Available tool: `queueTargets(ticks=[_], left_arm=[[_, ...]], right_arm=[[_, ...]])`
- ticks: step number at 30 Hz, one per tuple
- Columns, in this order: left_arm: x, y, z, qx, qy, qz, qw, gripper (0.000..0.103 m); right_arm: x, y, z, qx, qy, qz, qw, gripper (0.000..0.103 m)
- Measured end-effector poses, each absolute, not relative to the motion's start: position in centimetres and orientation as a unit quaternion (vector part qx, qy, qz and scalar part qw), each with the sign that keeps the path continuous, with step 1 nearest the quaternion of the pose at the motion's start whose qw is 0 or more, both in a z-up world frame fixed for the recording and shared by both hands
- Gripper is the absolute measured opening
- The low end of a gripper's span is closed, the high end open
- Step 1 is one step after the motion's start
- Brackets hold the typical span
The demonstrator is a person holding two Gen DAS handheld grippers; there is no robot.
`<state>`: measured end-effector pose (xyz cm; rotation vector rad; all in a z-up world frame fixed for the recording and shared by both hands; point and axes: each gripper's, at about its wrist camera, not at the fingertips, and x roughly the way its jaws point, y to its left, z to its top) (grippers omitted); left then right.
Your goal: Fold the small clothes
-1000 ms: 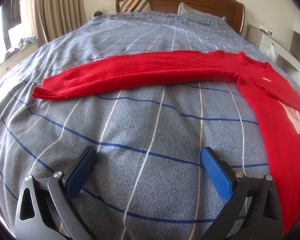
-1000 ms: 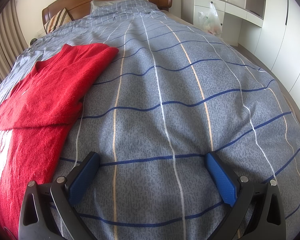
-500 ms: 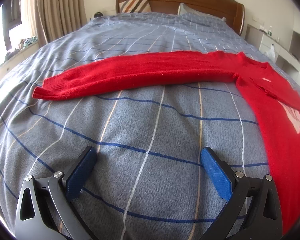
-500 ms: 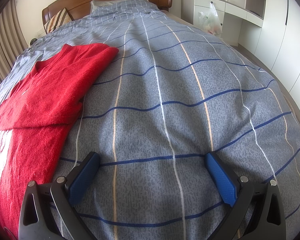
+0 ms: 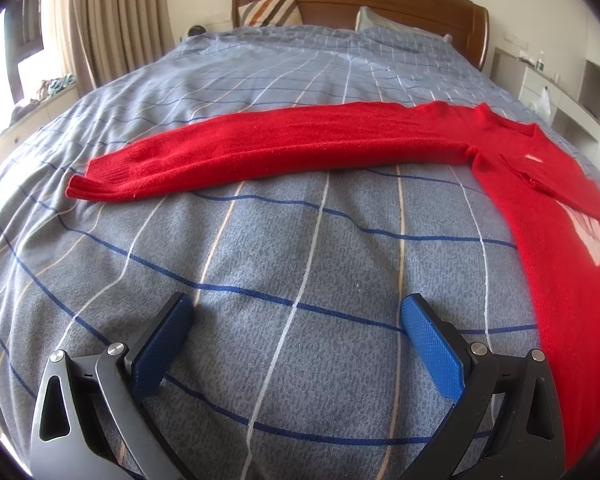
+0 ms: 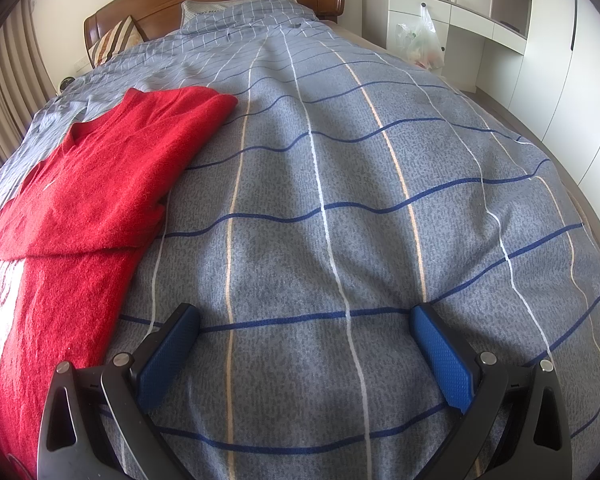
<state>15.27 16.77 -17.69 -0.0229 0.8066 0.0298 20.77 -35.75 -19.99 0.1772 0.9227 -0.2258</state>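
Both tongs hang released, jaws wide and holding nothing: the left tongs (image 5: 296, 320) and the right tongs (image 6: 304, 332) sit low in their frames over the bedspread (image 6: 380, 200). Nothing has shifted from the earlier frames, so folding looks paused. The red sweater (image 5: 560, 248) lies right of the left tongs, its sleeve (image 5: 260, 152) stretched across mid-frame, seemingly the next fold.
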Motion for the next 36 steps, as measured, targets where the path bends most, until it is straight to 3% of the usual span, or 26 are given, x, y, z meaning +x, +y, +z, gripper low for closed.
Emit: queueTargets(ticks=[36], left_arm=[[14.1, 16.6, -17.7, -0.013, 0.381, 0.035, 0.924, 0.103]], right_arm=[[20.8, -35.7, -20.0, 0.085, 0.444, -0.109, 0.885, 0.103]])
